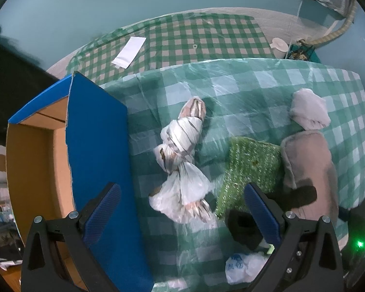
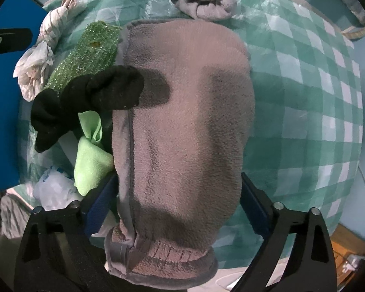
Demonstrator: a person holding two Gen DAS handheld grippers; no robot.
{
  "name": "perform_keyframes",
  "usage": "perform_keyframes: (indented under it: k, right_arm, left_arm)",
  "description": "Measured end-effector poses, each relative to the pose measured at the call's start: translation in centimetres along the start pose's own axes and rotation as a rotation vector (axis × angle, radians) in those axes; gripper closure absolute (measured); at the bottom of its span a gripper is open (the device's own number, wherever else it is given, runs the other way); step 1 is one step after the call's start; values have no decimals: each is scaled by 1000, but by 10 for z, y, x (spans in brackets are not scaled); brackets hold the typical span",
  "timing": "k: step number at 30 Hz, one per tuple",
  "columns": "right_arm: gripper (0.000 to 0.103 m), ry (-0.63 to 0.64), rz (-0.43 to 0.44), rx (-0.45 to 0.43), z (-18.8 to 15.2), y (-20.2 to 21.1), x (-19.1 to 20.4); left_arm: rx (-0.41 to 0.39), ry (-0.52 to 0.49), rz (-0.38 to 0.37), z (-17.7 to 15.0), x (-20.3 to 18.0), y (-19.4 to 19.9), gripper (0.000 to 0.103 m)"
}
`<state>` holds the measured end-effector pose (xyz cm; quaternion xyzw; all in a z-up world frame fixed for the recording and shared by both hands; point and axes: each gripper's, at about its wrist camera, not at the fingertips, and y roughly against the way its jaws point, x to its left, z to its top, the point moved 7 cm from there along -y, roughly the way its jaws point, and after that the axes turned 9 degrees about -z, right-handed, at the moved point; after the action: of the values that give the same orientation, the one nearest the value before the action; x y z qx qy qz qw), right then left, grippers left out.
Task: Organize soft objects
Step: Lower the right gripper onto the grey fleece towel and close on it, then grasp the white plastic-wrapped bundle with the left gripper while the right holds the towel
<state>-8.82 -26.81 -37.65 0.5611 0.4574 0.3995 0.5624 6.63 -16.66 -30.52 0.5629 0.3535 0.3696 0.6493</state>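
Right wrist view shows the right gripper (image 2: 180, 204) pinching the limp, light grey fleece cloth (image 2: 182, 112) near its hem, while the left gripper (image 1: 182, 211) hangs spread beside the blue box (image 1: 97, 146).

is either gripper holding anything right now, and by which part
The right gripper has its fingers on either side of the near end of the grey fleece cloth; a firm clamp cannot be confirmed. The left gripper is open and holds nothing.
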Motion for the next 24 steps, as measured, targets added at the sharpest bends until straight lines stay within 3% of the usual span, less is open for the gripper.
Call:
perform_keyframes:
  k: [6,10,13,24]
  right_arm:
    - [27,-17,46,4,7,-14,-3]
    - [55,-30,96,-13,8,-7,-9]
    - [65,-51,117,-31,8,-5,-16]
    - [68,-69,157,-92,-9,3,-45]
  left_arm:
    - [35,59,-20,4,11,-15,1]
    - [39,41,-18,10,10,-18,1]
    - [39,32,-35,14,7,-17,1]
    - [52,27,47,29,14,-33,1]
